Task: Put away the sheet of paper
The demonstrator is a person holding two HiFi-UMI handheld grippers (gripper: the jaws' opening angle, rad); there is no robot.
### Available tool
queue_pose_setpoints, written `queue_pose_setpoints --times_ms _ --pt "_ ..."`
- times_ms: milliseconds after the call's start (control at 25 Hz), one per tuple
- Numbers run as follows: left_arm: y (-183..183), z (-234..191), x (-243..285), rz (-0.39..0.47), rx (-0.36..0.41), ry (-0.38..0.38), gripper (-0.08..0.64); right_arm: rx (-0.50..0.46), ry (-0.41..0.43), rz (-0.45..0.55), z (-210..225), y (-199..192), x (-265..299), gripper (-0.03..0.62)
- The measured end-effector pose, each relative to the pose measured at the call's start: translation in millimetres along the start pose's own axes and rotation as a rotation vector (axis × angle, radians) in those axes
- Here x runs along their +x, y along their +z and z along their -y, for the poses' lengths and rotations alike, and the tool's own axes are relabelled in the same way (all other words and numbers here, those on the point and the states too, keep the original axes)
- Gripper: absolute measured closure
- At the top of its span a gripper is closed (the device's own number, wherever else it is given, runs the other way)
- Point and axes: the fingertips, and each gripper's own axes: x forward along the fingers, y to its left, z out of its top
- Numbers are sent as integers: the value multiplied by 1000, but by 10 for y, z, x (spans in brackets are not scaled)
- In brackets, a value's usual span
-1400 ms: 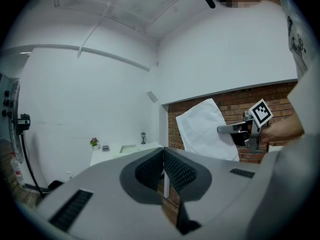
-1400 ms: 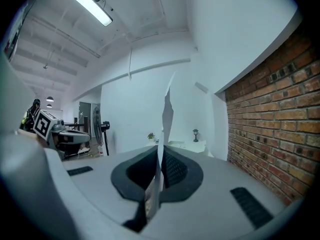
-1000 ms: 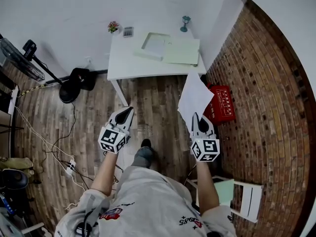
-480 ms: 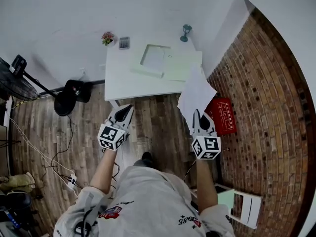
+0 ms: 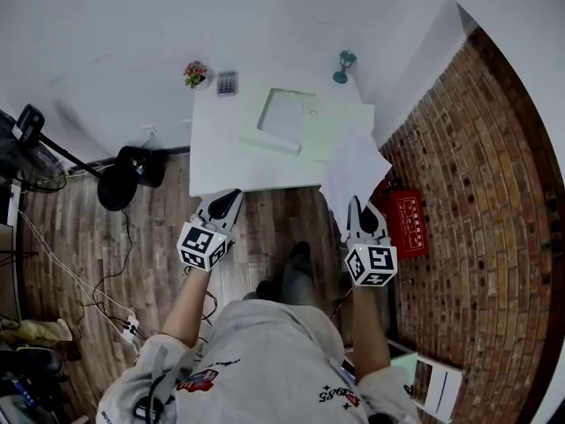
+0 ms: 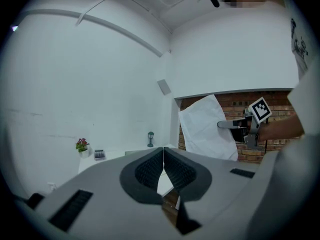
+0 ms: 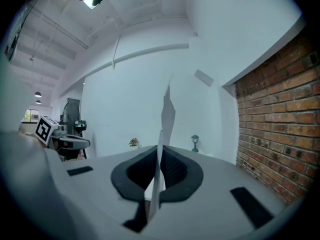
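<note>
The sheet of paper [image 5: 355, 170] is off the desk, held upright in the air. The right gripper [image 5: 362, 217] has its jaws closed on the sheet's lower edge, and in that gripper's view the sheet runs edge-on between the pads. In the head view it hangs over the front right corner of the white desk [image 5: 221, 153].

The left gripper [image 5: 222, 207] is level with it near the desk's front edge, jaws together and holding nothing.

The carry looks nearly finished, but the sheet is not yet put away. The likely place for it is the pale green folder [image 5: 309, 122] toward the desk's back right corner.

The red box [image 5: 410, 223] by the brick wall [image 5: 494, 193] has white print too small to read.
</note>
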Motion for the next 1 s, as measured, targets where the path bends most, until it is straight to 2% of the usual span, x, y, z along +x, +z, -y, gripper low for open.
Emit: queue_pose_setpoints --times_ms 400,720,1000 --pt "43 -520 942 -21 -3 81 537 14 94 -1 537 59 1247 597" --pt "299 -998 1846 -31 -19 176 537 9 202 -10 1057 347 2430 596" --pt "476 -1282 2500 -20 -49 233 537 9 256 -16 1463 570 3126 595"
